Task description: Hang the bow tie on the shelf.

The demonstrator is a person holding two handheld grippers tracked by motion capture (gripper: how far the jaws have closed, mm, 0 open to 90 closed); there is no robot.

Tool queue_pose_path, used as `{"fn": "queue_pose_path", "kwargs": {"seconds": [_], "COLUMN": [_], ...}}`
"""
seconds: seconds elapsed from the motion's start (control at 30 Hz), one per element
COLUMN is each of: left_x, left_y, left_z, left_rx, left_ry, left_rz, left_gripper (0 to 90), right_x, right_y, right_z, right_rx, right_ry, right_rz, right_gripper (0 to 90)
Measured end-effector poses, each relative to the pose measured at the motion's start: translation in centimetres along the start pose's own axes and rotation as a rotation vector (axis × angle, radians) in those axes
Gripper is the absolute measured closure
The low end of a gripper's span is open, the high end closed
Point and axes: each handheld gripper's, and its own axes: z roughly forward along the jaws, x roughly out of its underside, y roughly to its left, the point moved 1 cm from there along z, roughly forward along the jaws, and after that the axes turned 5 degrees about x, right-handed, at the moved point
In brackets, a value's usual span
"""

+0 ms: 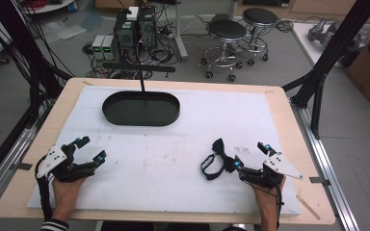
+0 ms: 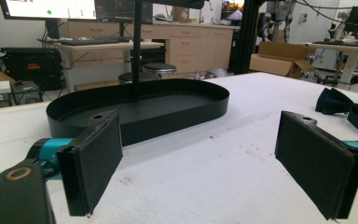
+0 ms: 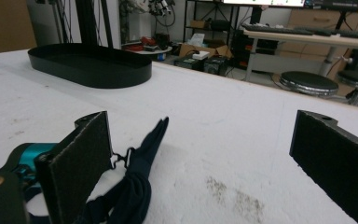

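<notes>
A dark navy bow tie (image 1: 217, 159) with its strap lies on the white mat, right of the middle. My right gripper (image 1: 251, 156) stands open just right of it; in the right gripper view the bow tie (image 3: 135, 186) rests against the outer side of the left pad (image 3: 77, 165), not between the jaws. My left gripper (image 1: 90, 148) stands open near the mat's left front, nothing between its pads (image 2: 93, 158). A black oval tray (image 1: 141, 109) sits at the back centre, empty; the tray (image 2: 140, 109) is ahead of the left gripper.
A thin black post (image 1: 142, 79) rises behind the tray. The white mat (image 1: 173, 144) covers most of the wooden table (image 1: 43, 120). Stools (image 1: 226, 33), computer boxes (image 1: 135, 29) and cables stand on the floor beyond the table.
</notes>
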Motion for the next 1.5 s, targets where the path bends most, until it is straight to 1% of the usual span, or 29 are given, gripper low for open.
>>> {"fn": "queue_pose_path", "kwargs": {"seconds": [0.03,0.07,0.1,0.13,0.17,0.2,0.23,0.27,0.4,0.47,0.57,0.63,0.7,0.77,0.83,0.87,0.9,0.97,1.0,1.1,1.17,1.2,1.27,1.33,1.4,1.43,1.5], "left_x": [0.0,0.0,0.0,0.0,0.0,0.0,0.0,0.0,0.0,0.0,0.0,0.0,0.0,0.0,0.0,0.0,0.0,0.0,0.0,0.0,0.0,0.0,0.0,0.0,0.0,0.0,0.0], "left_y": [0.0,0.0,0.0,0.0,0.0,0.0,0.0,0.0,0.0,0.0,0.0,0.0,0.0,0.0,0.0,0.0,0.0,0.0,0.0,0.0,0.0,-0.1,-0.1,-0.1,-0.1,-0.1,-0.1], "left_z": [0.0,0.0,0.0,0.0,0.0,0.0,0.0,0.0,0.0,0.0,0.0,0.0,0.0,0.0,0.0,0.0,0.0,0.0,0.0,0.0,0.0,0.0,0.0,0.0,0.0,0.0,0.0], "left_rx": [-0.001,-0.001,-0.002,-0.001,0.0,-0.001,0.0,0.0,-0.001,0.001,-0.001,0.0,0.0,0.0,0.0,0.001,0.001,0.001,0.001,0.0,-0.001,-0.002,-0.001,-0.001,-0.002,-0.002,-0.001], "left_ry": [0.001,0.001,0.0,0.002,0.003,0.0,-0.001,-0.001,-0.003,-0.003,-0.003,-0.002,-0.002,-0.001,-0.001,-0.001,-0.002,-0.002,-0.002,0.0,0.001,0.0,0.0,-0.001,0.0,0.001,0.001], "left_rz": [0.005,0.005,0.005,0.006,0.004,0.0,-0.001,-0.001,0.001,0.0,-0.002,-0.003,-0.003,0.0,0.0,0.0,-0.001,0.0,0.001,0.005,0.007,0.005,0.008,0.006,0.005,0.005,0.007], "left_gripper": [15.2,15.2,15.2,15.2,15.2,15.2,15.2,15.2,15.2,15.2,15.2,15.2,15.2,15.2,15.2,15.2,15.2,15.2,15.2,15.2,15.2,15.2,15.2,15.2,15.2,15.2,15.2], "right_x": [-0.7,-1.0,-1.0,-1.4,-1.5,-1.5,-1.7,-1.9,-2.6,-3.1,-3.5,-3.5,-3.5,-3.5,-3.4,-3.4,-3.3,-3.3,-3.1,-2.9,-2.8,-2.7,-2.4,-2.2,-2.1,-2.0,-1.9], "right_y": [0.2,0.3,0.3,0.5,0.6,0.6,0.7,0.8,0.7,0.6,0.7,0.7,0.7,0.7,0.7,0.7,0.7,0.7,0.7,0.6,0.6,0.6,0.5,0.4,0.4,0.4,0.4], "right_z": [0.0,0.0,0.0,0.2,0.3,0.3,0.5,0.6,0.9,1.0,1.3,1.5,1.6,1.9,2.0,2.0,2.1,2.1,2.3,2.4,2.5,2.6,2.8,2.8,2.8,2.8,2.8], "right_rx": [-0.022,-0.041,-0.041,-0.076,-0.095,-0.095,-0.11,-0.112,-0.132,-0.147,-0.174,-0.183,-0.191,-0.196,-0.208,-0.208,-0.225,-0.226,-0.226,-0.229,-0.235,-0.245,-0.253,-0.257,-0.258,-0.262,-0.267], "right_ry": [-0.003,0.005,0.005,0.016,0.028,0.028,0.06,0.075,0.119,0.156,0.218,0.255,0.299,0.337,0.369,0.369,0.39,0.398,0.414,0.44,0.447,0.481,0.514,0.543,0.553,0.559,0.565], "right_rz": [0.005,0.02,0.02,0.041,0.047,0.047,0.042,0.032,0.03,0.033,0.021,0.014,0.022,0.014,0.011,0.011,0.01,0.008,0.004,0.004,0.002,-0.002,-0.012,-0.013,0.0,0.002,-0.003], "right_gripper": [4.5,4.5,4.5,4.5,4.5,4.5,4.5,4.5,4.6,5.2,5.3,5.4,6.1,6.2,10.8,10.8,14.1,14.1,14.7,15.6,16.0,16.5,17.6,20.8,22.8,25.7,26.7]}}
